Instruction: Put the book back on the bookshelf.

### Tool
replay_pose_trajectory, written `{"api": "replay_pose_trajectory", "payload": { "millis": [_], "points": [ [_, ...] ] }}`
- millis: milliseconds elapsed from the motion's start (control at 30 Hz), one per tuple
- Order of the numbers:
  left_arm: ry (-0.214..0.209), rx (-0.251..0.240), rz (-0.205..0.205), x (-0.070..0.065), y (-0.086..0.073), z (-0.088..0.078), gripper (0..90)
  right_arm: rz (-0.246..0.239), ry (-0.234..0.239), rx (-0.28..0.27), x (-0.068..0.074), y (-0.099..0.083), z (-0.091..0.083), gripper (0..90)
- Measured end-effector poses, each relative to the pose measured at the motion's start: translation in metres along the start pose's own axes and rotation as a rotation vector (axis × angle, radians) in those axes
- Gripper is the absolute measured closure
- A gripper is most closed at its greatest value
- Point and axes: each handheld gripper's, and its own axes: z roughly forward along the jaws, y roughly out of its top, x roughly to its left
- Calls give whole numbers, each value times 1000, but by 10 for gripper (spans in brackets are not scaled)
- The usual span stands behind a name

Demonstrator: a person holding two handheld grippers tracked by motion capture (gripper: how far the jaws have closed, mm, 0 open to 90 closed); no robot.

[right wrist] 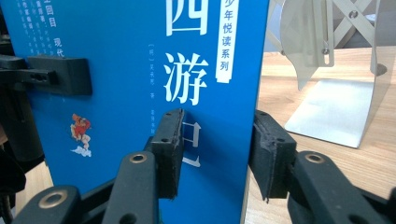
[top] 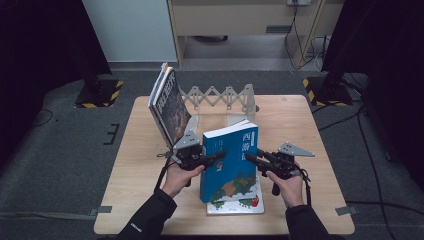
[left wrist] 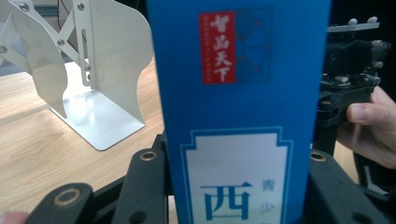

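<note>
- The blue book (top: 231,162) stands upright near the middle of the counter (top: 300,120), with its lower edge on a flat book (top: 237,206) that lies there.
- The left hand-held gripper (top: 214,158) pinches the book across its spine side, and the right hand-held gripper (top: 253,159) pinches its opposite edge; both pairs of pads press on the covers.
- I judge the book as a stiff paperback, not heavy, but its glossy cover may be slippery, so a hold near mid-height on both edges seems best.
- The counter is smooth pale wood. A white folding book stand (top: 220,97) waits behind, and two dark books (top: 169,102) lean at its left end.
- Around the counter is grey carpet, with cables and dark stands farther away.
</note>
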Motion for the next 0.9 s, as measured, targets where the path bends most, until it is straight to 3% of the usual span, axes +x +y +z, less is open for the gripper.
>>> {"api": "replay_pose_trajectory", "payload": {
  "millis": [167,267,433,533,633,667,700,800,900],
  "points": [
    [4,-26,-14,2,2,-2,606,-12,-10,-22,2,6,1,605],
    [-6,-59,25,-2,4,-4,606,-31,-12,-53,3,11,-1,615],
    [-14,-68,29,-5,0,-4,580,-47,-8,-43,5,10,-3,614],
    [-10,-83,87,-13,-5,5,503,-52,15,-49,7,8,-3,605],
    [-6,-81,104,-16,-6,8,544,-59,24,-52,7,8,-5,593],
    [12,-79,110,-16,-6,8,544,-65,21,-49,8,8,-6,587],
    [12,-78,106,-16,-6,7,588,-61,23,-48,8,8,-6,580],
    [11,-77,110,-16,-6,6,596,-39,41,-51,8,6,-4,476],
    [11,-82,116,-17,-7,6,596,-42,42,-41,8,5,-3,460]
  ]
}}
